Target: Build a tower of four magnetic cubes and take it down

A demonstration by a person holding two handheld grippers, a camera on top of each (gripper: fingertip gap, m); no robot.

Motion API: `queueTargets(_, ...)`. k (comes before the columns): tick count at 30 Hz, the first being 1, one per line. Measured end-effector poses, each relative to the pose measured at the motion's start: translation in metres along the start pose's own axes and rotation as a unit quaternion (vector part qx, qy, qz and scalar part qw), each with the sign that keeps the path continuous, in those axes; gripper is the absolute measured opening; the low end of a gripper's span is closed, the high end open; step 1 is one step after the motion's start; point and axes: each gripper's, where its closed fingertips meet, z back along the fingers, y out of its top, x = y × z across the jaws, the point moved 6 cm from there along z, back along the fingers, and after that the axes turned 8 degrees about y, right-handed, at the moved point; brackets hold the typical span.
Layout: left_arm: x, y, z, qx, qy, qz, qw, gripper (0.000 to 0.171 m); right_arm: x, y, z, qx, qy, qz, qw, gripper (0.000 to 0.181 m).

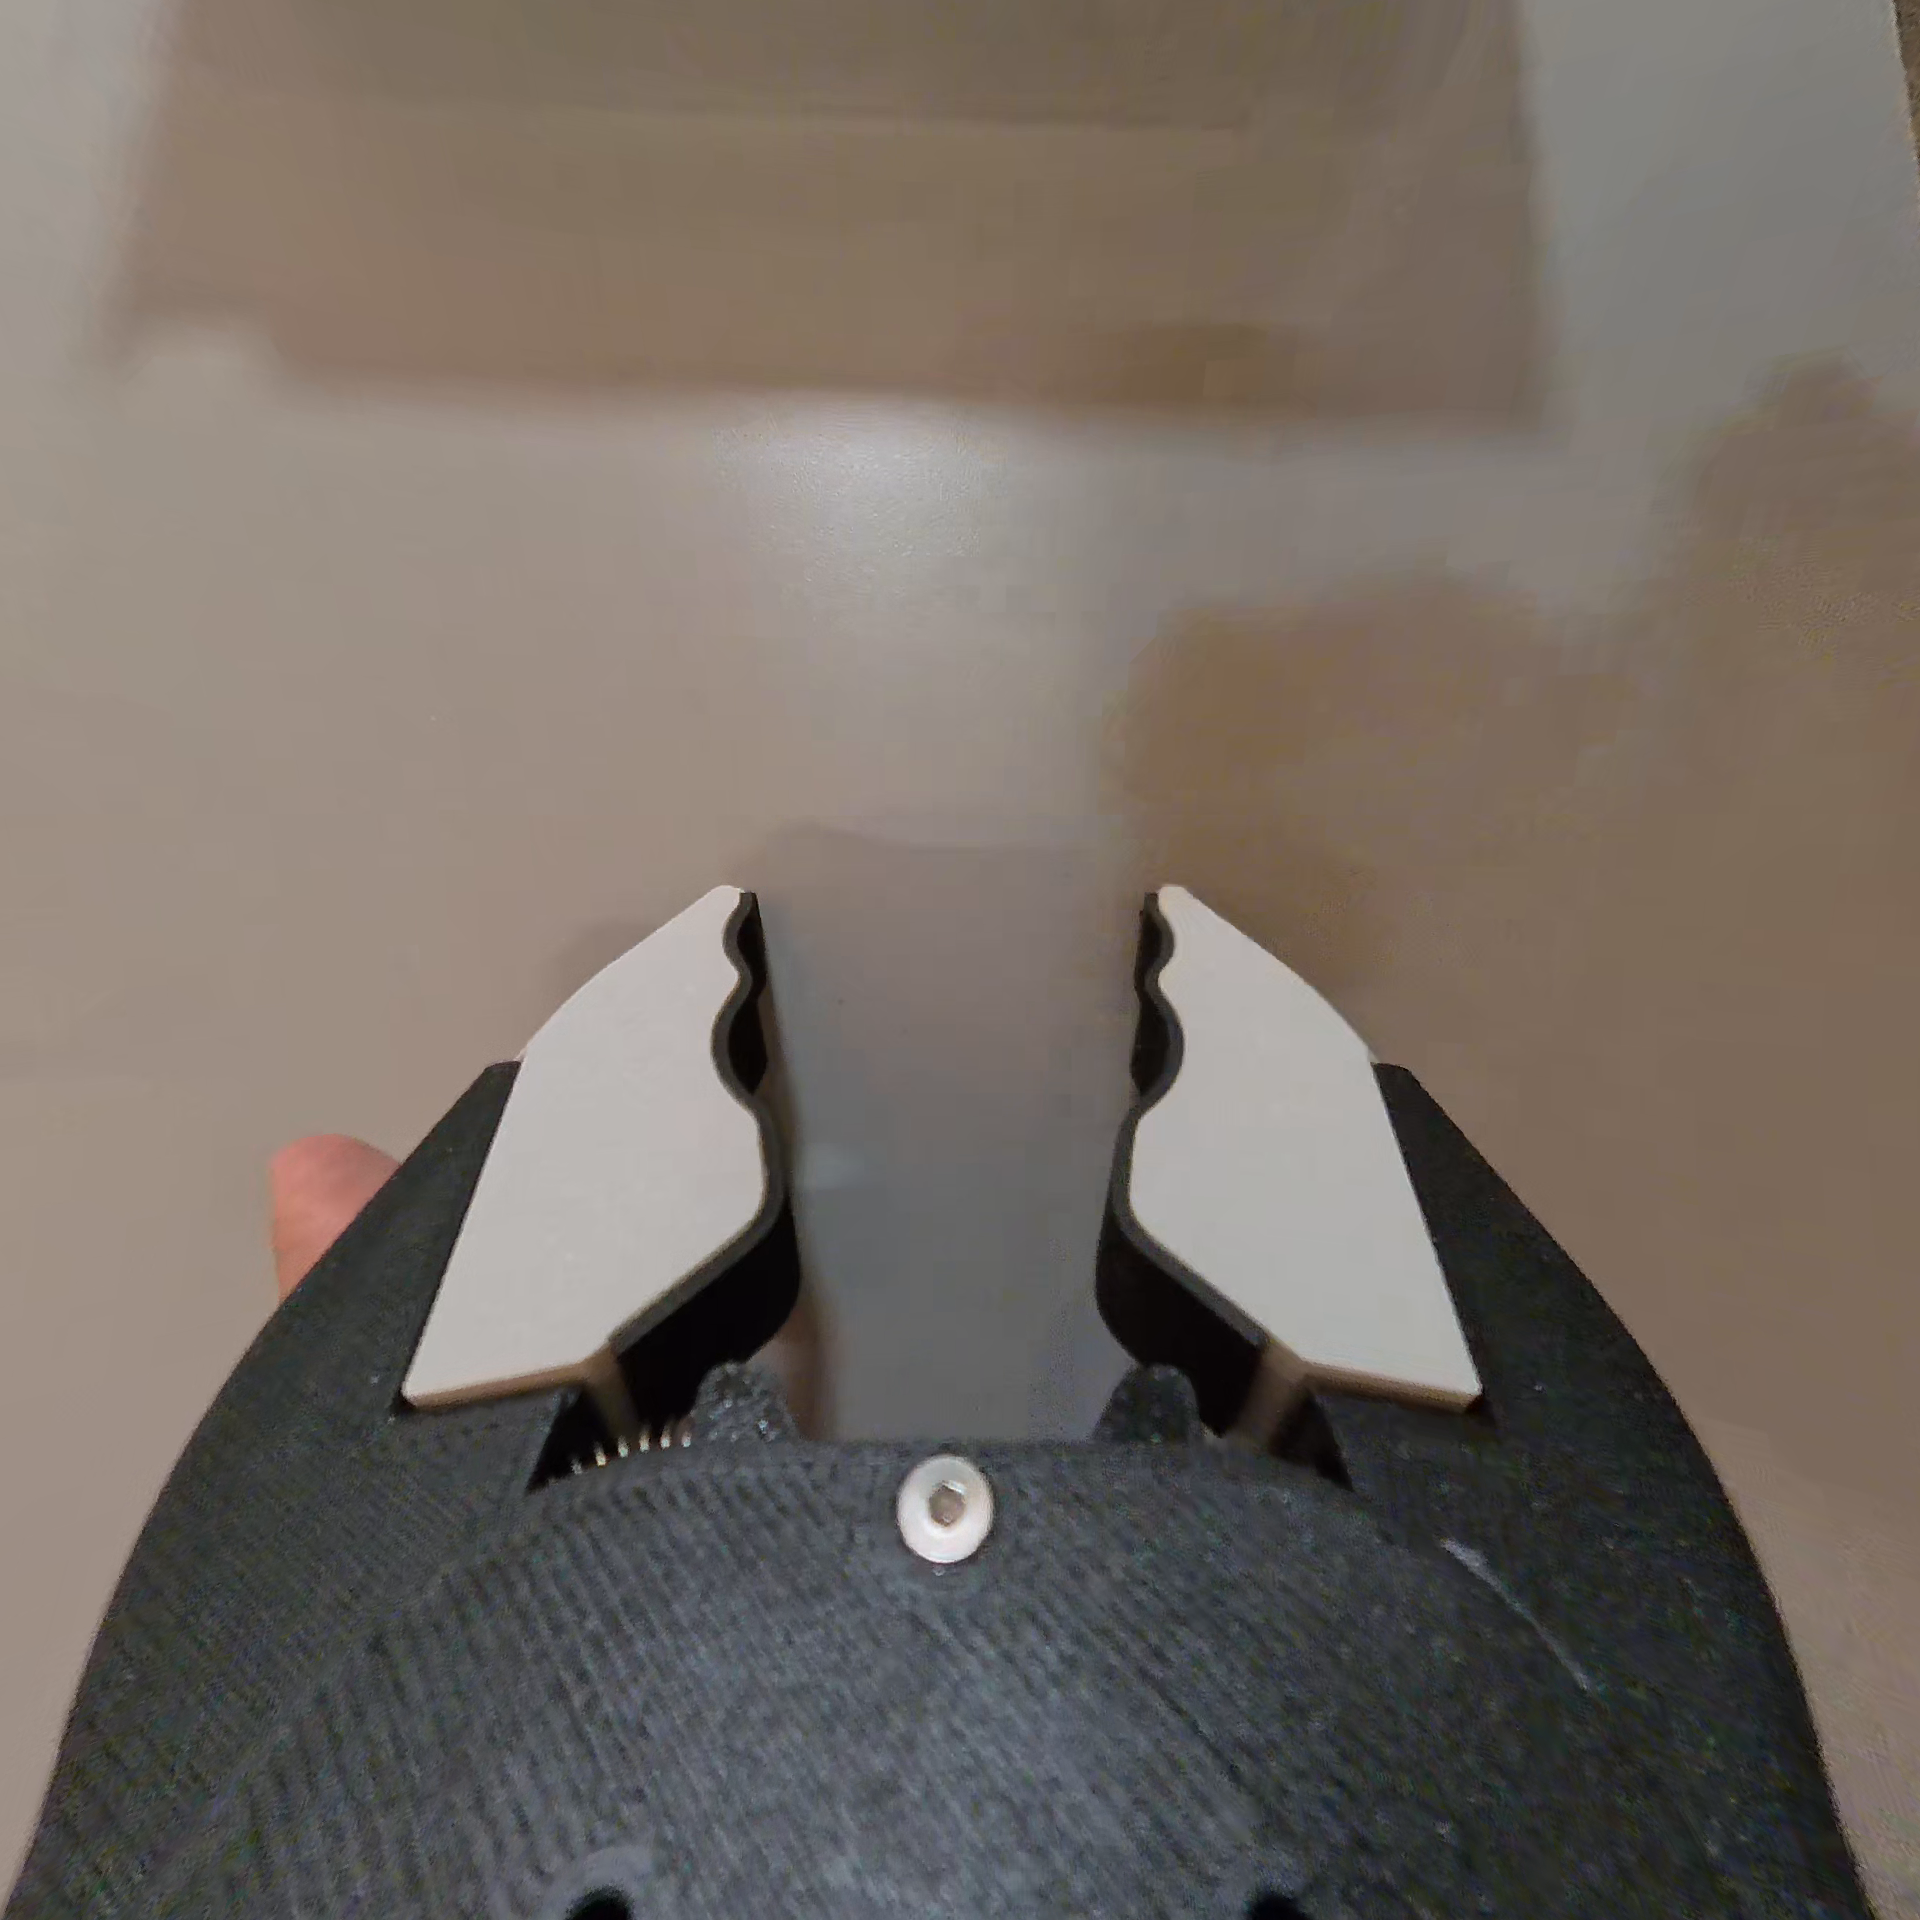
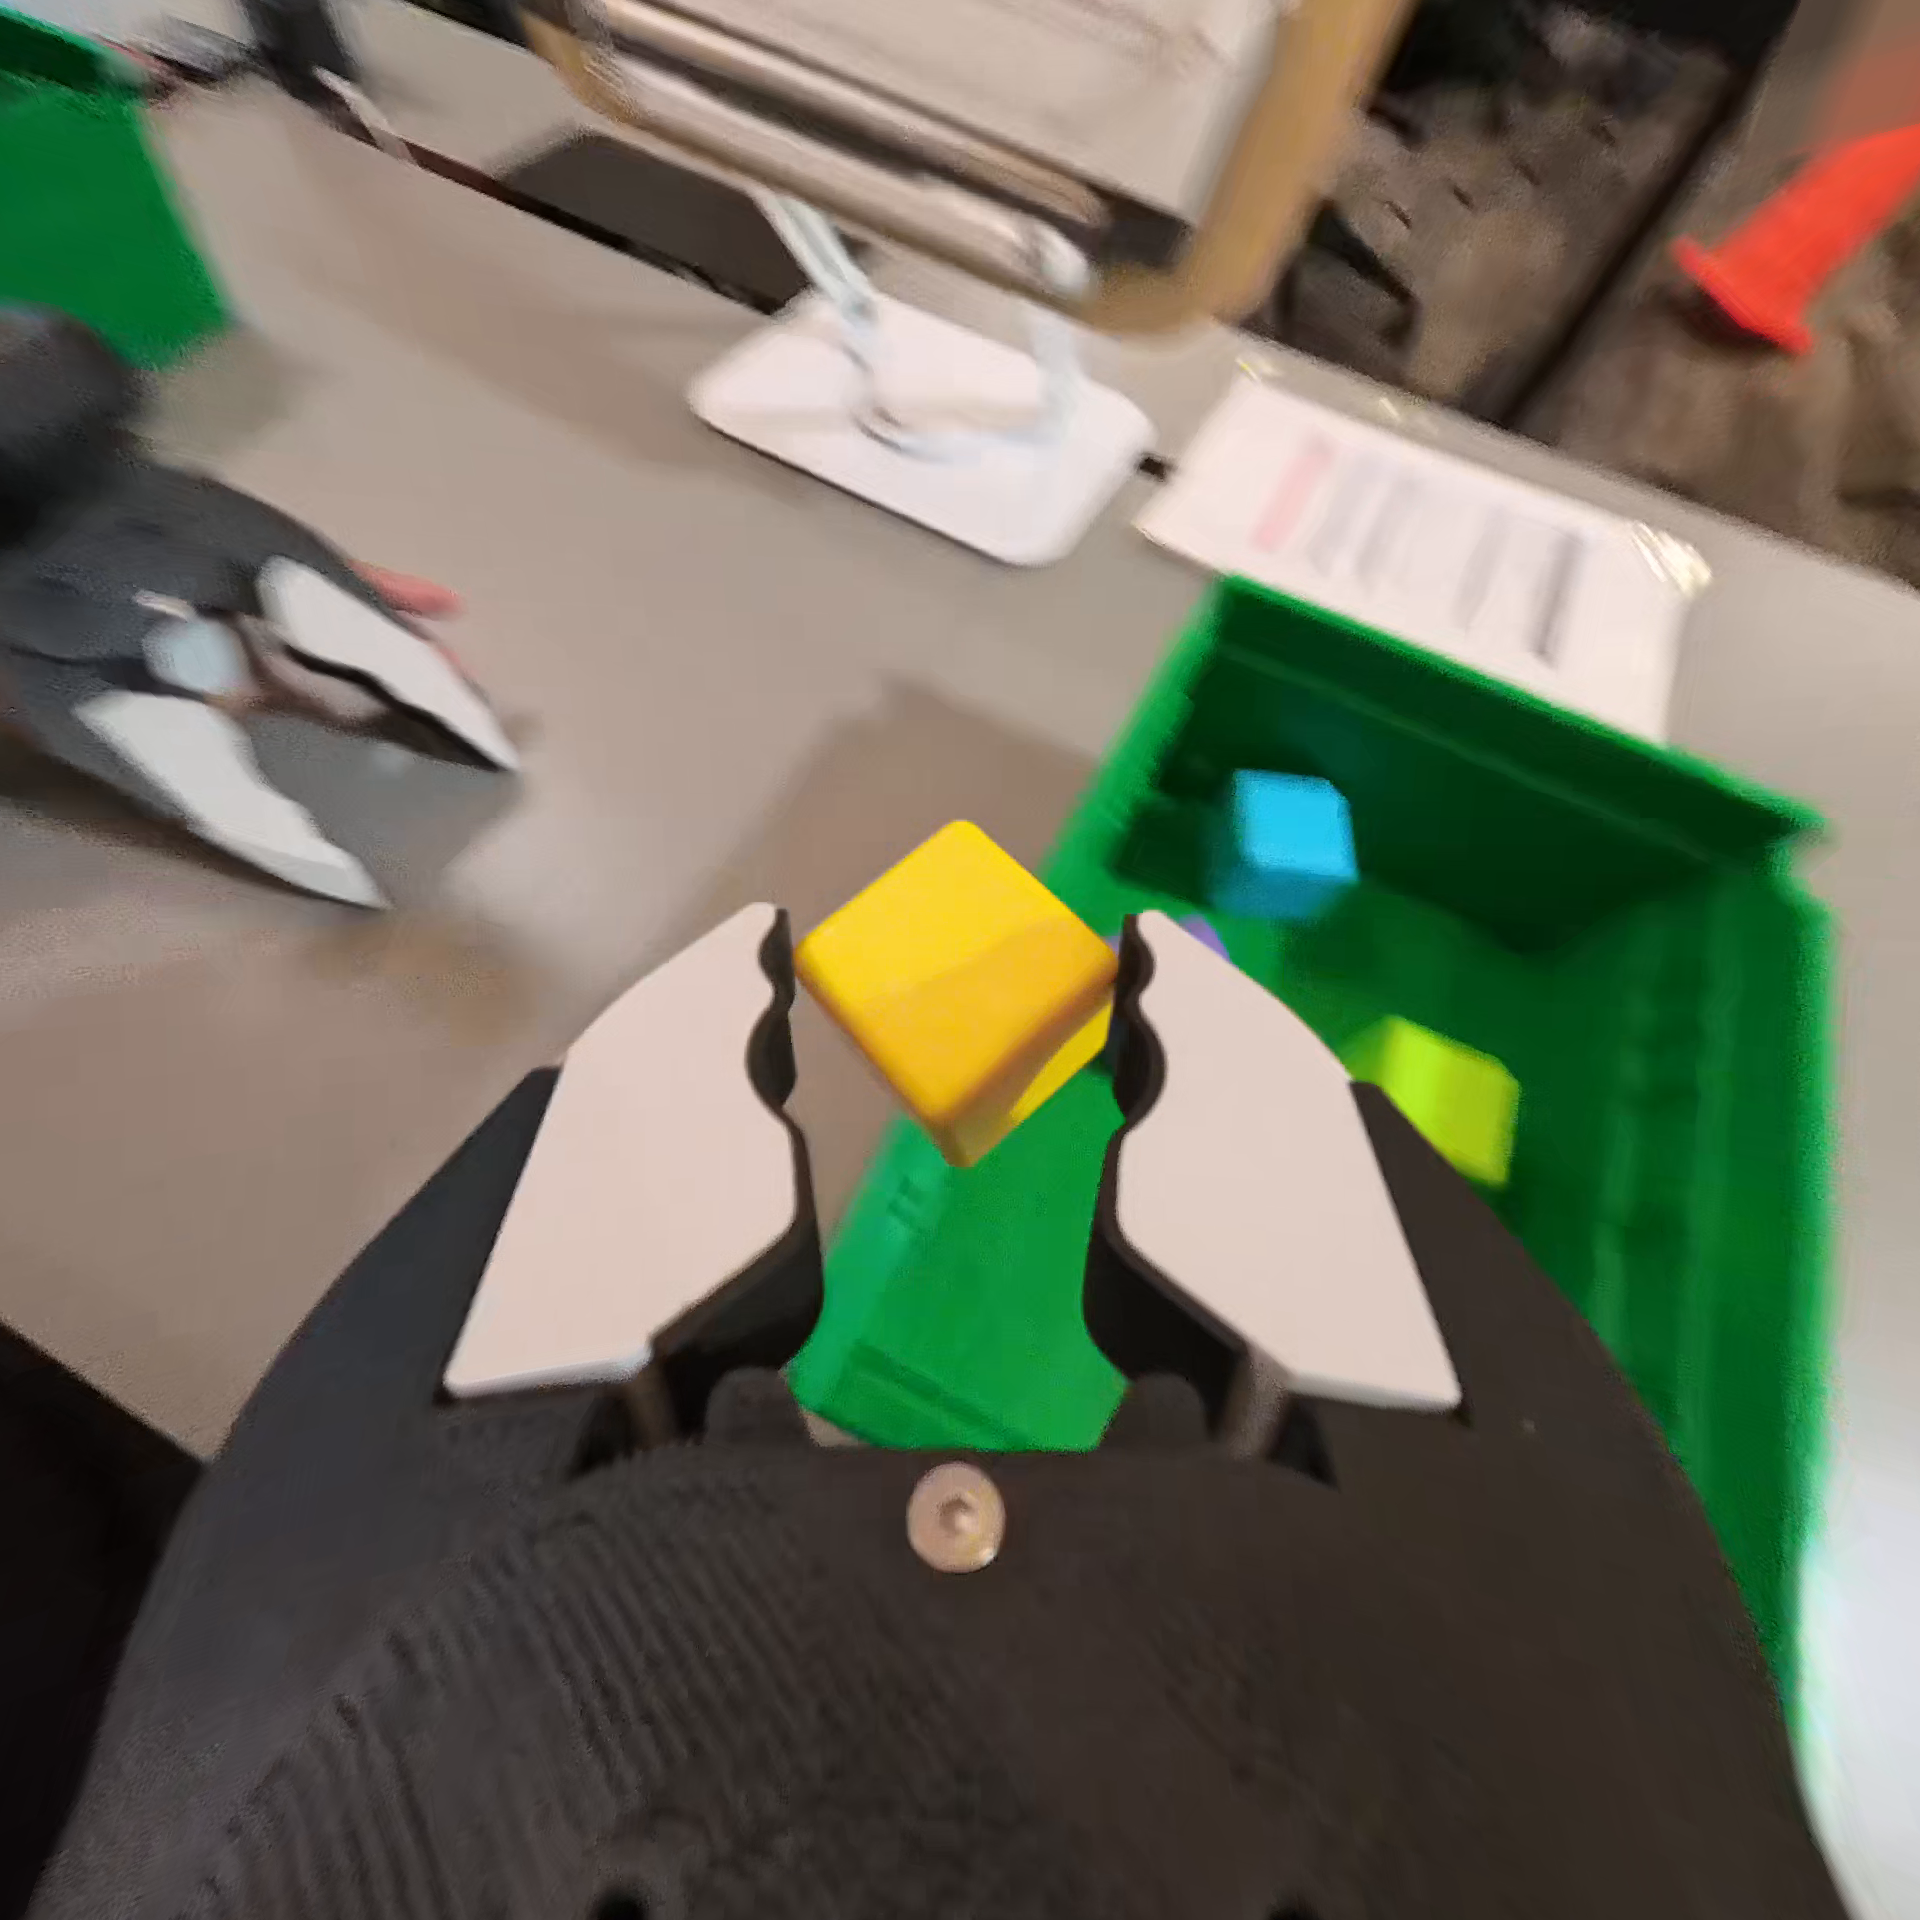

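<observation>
right tongs [image 2: 956,935] around yellow cube [image 2: 951,987]

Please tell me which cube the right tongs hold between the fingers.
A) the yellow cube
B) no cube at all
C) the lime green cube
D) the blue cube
A: the yellow cube sits pinched between the fingertips of the right tongs, above the green bin, while the blue cube and the lime green cube lie inside that bin.

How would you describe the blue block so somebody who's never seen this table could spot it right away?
Find the big green bin on the grey table, just ahead of the right gripper. Inside, toward its far end, sits the blue cube. It is the only blue block: the lime-green cube lies nearer, and the yellow cube is in the gripper.
</observation>
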Motion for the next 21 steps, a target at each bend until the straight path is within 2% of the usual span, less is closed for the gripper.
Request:
queueTargets(4, 0.0, 0.0, 0.0, 0.0, -0.001, 0.0, 1.0, 0.07, 0.068, -0.056, 0.021, -0.057, -0.086, -0.078, 0.992, 0.061)
queueTargets(7, 0.0, 0.001, -0.001, 0.0, 0.001, 0.0, 1.0, 0.071, 0.091, -0.088, 0.015, -0.076, -0.098, -0.127, 0.984, 0.061)
queueTargets(11, 0.0, 0.001, -0.001, -0.001, 0.002, 0.001, 1.0, 0.072, 0.101, -0.11, 0.008, -0.109, -0.109, -0.146, 0.977, 0.061)
queueTargets(21, 0.0, 0.001, -0.001, -0.001, 0.002, 0.001, 1.0, 0.072, 0.104, -0.125, 0.003, -0.14, -0.113, -0.158, 0.971, 0.061)
